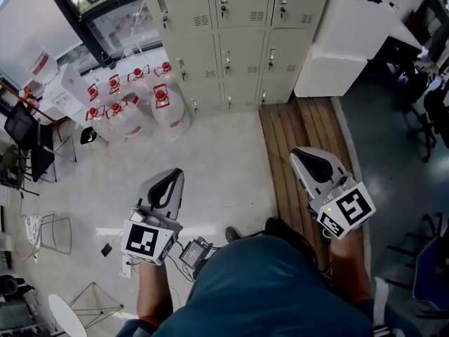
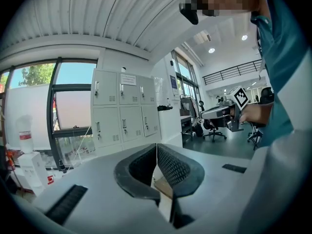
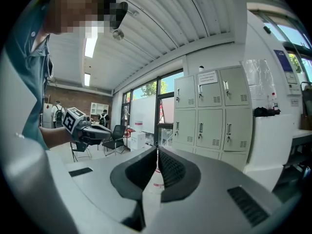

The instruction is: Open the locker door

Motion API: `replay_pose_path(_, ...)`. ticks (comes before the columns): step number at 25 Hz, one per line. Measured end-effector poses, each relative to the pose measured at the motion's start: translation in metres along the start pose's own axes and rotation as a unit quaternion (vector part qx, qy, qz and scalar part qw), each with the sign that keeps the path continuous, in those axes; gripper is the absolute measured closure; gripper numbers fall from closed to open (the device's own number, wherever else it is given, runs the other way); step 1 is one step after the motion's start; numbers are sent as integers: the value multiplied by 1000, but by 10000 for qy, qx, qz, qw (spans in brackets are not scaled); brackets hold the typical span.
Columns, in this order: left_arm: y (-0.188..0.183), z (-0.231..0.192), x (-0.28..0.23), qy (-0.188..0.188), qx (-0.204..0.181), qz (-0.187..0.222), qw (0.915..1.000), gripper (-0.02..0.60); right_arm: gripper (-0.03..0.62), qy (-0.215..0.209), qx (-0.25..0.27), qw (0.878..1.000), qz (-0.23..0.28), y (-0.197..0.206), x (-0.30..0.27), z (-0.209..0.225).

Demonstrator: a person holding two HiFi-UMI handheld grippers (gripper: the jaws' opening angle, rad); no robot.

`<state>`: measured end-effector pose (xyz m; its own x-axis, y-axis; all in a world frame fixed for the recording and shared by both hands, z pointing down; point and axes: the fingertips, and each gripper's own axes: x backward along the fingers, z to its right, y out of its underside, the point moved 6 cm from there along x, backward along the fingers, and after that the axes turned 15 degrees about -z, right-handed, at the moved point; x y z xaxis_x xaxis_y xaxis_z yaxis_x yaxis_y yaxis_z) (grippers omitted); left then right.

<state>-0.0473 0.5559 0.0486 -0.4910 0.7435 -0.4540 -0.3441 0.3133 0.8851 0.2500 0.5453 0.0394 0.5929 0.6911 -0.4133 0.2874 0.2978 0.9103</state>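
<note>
A pale speckled floor meets a strip of brown wooden slats, with darker grey flooring to the right. A cluster of clear water jugs with red caps stands on the pale part near a large dark-framed window, which lets in bright daylight. A tall white block stands at the far end of the slats and black office chairs sit deeper in the room, under a white ribbed ceiling with round recessed lights and a long strip light; a brick wall closes one far end.
</note>
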Motion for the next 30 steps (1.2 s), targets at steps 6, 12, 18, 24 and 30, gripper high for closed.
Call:
replay_pose_path(6, 1, -14, -6, -2, 29, -89, 10000, 561, 557, 52, -16, 9999, -146, 2, -9, 1)
replay_pose_path(12, -1, -32, -24, -211, 127, -54, 9997, 561, 557, -208, 55, 9997, -121, -7, -45, 22)
replay_pose_path(18, -10, -40, -56, -391, 263, -15, 9989, 561, 557, -598, 144, 9981, -81, -17, -86, 61)
replay_pose_path(24, -25, -60, -84, -681, 449, -62, 9967, 561, 557, -927, 241, 9954, -90, -33, -130, 98)
replay_pose_path(30, -31, -75, -106, -889, 585, -144, 9942, 561, 557, -1203, 291, 9923, -95, -43, -165, 120)
